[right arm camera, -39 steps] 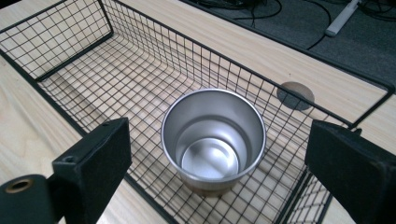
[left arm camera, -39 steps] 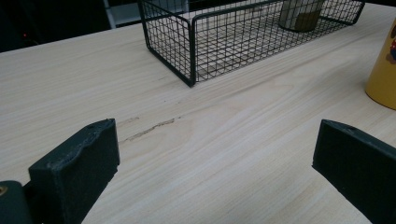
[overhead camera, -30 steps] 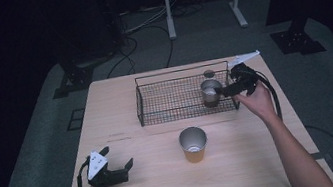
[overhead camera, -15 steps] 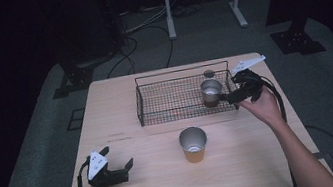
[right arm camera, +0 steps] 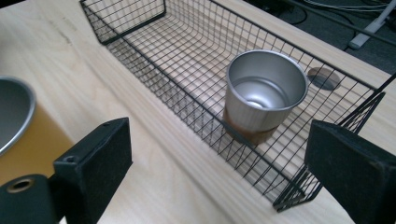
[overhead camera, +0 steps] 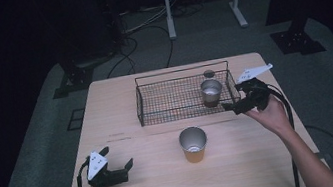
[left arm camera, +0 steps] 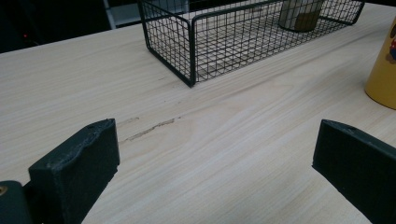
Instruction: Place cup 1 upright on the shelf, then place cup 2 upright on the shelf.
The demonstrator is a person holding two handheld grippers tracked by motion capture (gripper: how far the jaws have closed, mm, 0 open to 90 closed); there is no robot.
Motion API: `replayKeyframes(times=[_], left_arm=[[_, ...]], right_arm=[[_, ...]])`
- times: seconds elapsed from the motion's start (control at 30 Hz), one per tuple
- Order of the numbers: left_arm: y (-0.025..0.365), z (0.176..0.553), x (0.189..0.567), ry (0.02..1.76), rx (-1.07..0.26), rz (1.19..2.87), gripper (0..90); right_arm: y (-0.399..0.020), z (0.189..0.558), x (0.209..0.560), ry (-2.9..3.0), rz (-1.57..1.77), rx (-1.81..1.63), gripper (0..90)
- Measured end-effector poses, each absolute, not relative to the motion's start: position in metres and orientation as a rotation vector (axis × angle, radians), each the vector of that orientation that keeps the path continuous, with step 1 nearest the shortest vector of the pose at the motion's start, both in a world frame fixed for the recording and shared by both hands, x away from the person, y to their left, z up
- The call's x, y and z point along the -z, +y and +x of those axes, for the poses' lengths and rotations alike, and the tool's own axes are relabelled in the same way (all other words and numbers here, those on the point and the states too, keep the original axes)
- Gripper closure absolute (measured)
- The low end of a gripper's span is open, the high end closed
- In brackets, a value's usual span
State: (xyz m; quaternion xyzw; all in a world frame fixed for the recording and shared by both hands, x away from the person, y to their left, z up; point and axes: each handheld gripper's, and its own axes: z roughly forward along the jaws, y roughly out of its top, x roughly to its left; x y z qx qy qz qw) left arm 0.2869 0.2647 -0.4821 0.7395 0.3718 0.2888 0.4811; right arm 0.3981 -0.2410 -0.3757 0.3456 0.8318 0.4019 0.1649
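Observation:
A black wire basket (overhead camera: 156, 106) stands at the middle back of the wooden table. A silver metal cup (overhead camera: 211, 91) with a brown base stands upright in its right end, seen close in the right gripper view (right arm camera: 264, 93). In front of the basket stands a yellow cup (overhead camera: 194, 145) with a metal inside. My right gripper (overhead camera: 232, 100) hovers just outside the basket's right front corner, open and holding nothing (right arm camera: 219, 172). My left gripper (overhead camera: 119, 157) rests low at the front left, open over bare wood (left arm camera: 215, 158).
A round cable hole (overhead camera: 209, 73) lies in the table behind the basket. The basket's near corner (left arm camera: 190, 81) lies ahead of the left gripper and the yellow cup (left arm camera: 384, 70) to its right. Dark floor, cables and a white stand surround the table.
My right gripper has drawn back from beside the metal cup, toward the front right and outside the basket. The cup stays in the basket. The left gripper has not moved.

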Motion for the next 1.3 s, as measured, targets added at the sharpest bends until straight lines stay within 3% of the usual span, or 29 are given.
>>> replayKeyframes(times=[1.3], left_arm=[[0.263,0.287,0.482,0.91,-0.713,1.818,0.0]], right_arm=[[-0.226,0.315,0.401,2.448,0.8,-1.257,6.7]])
